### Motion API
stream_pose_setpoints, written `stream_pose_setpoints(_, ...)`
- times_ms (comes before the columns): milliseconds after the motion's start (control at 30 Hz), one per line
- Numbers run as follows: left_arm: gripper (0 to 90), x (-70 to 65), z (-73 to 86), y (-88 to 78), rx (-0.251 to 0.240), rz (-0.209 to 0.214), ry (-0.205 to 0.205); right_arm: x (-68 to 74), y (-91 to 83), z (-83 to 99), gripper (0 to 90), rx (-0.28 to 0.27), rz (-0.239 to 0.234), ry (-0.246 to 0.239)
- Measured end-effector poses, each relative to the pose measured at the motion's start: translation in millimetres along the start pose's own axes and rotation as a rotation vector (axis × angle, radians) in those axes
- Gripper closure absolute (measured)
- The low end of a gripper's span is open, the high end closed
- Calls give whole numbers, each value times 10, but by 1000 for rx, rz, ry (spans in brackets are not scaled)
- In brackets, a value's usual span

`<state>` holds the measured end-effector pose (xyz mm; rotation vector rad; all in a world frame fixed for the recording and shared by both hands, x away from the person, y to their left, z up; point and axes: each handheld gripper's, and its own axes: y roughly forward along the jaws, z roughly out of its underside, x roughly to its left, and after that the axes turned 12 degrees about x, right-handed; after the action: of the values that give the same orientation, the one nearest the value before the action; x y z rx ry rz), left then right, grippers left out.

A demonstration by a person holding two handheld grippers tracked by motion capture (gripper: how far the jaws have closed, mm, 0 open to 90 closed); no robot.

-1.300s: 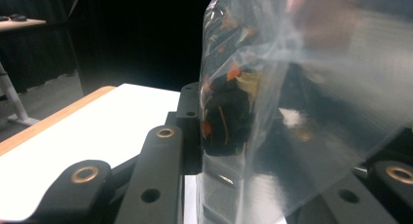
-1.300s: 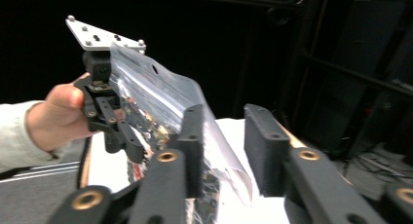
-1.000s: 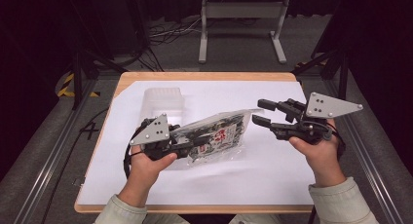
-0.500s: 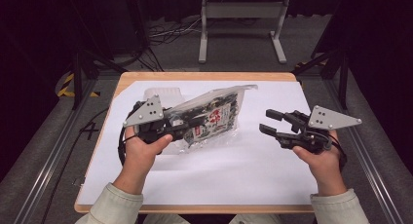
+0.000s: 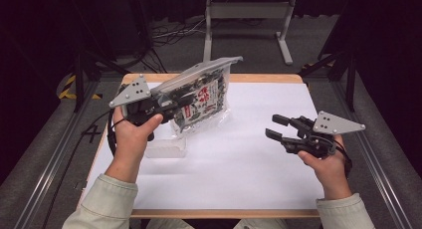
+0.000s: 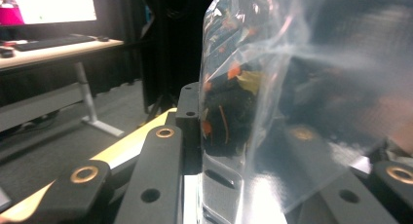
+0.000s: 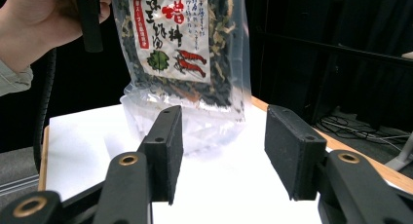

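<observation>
Above the left side of the white table [image 5: 239, 159], the left gripper [image 5: 166, 105] is clamped on the edge of a clear food bag [image 5: 201, 100], holding it lifted and tilted over the tabletop. The bag holds dark dried pieces behind a red-lettered label. Just beneath it on the table lies a clear plastic container [image 5: 166, 147]. Well right of the bag, the right gripper [image 5: 274, 128] hovers with jaws spread wide, holding nothing.

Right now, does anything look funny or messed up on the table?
Nothing is spilled or broken. The clear plastic bag of dark dried food hangs tilted in the left gripper, off the white table. The right gripper is open, holding nothing.
</observation>
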<state>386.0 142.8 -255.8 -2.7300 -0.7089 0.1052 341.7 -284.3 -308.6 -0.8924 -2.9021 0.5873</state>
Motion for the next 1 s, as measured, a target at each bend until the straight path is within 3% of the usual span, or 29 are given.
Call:
stream_pose_setpoints(300,719,154,19,-92,-2,-44,-30,-10,2,24,463,10,22,-5)
stream_pose_setpoints(600,718,270,131,-271,-15,-97,-34,-29,-17,38,457,5,23,4)
stream_pose_setpoints(767,719,334,156,-344,2,-137,-22,-26,-22,33,456,-3,20,5)
stream_pose_setpoints(1000,718,423,177,-397,6,-163,-28,-38,-25,42,457,-2,19,11)
